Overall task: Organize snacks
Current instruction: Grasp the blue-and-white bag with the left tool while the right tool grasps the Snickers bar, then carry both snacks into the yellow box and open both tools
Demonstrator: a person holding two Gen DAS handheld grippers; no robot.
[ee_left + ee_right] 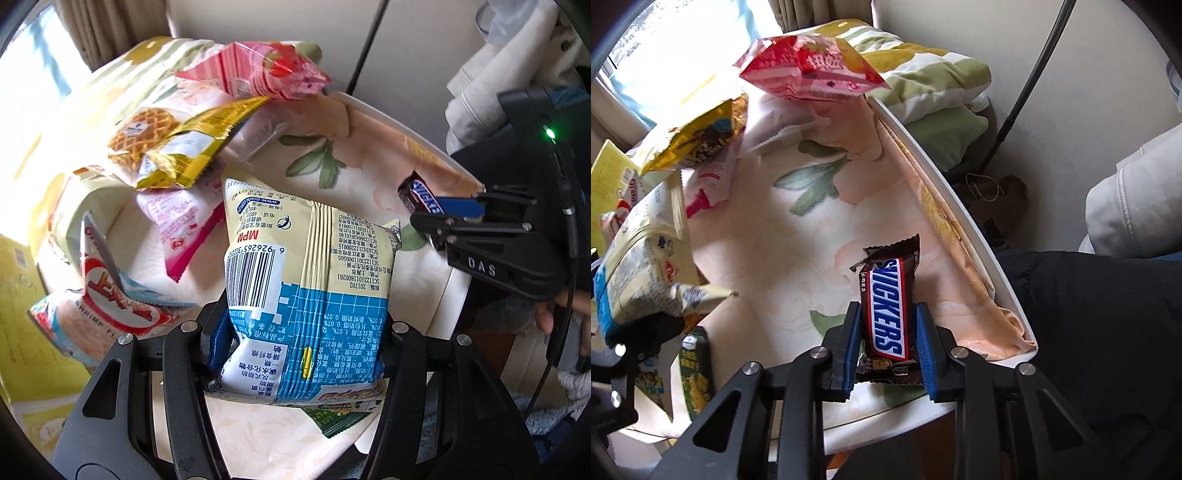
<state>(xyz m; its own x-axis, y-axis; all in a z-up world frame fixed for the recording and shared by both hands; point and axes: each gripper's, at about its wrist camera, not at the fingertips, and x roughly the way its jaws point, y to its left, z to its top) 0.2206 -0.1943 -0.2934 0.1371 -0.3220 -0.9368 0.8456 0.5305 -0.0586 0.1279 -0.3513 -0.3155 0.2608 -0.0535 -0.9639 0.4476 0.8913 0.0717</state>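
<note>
**Both grippers loaded over the snack desk**

The left hand-held gripper (295, 354) is clamped on a cream-and-blue snack bag (310, 291), barcode side up, which fills the lower middle of the left wrist view. The right hand-held gripper (888, 354) has its blue pads (849, 347) closed against a Snickers bar (888, 314) — the bar stands upright between them, near the desk's white rim (960, 206) at 3 o'clock. On the floral cloth (798, 251), a pink strawberry bag (809, 74) lies at 12 o'clock and a yellow waffle packet (173, 144) at 10 o'clock — a green packet (696, 380) lies at 8 o'clock.
</note>
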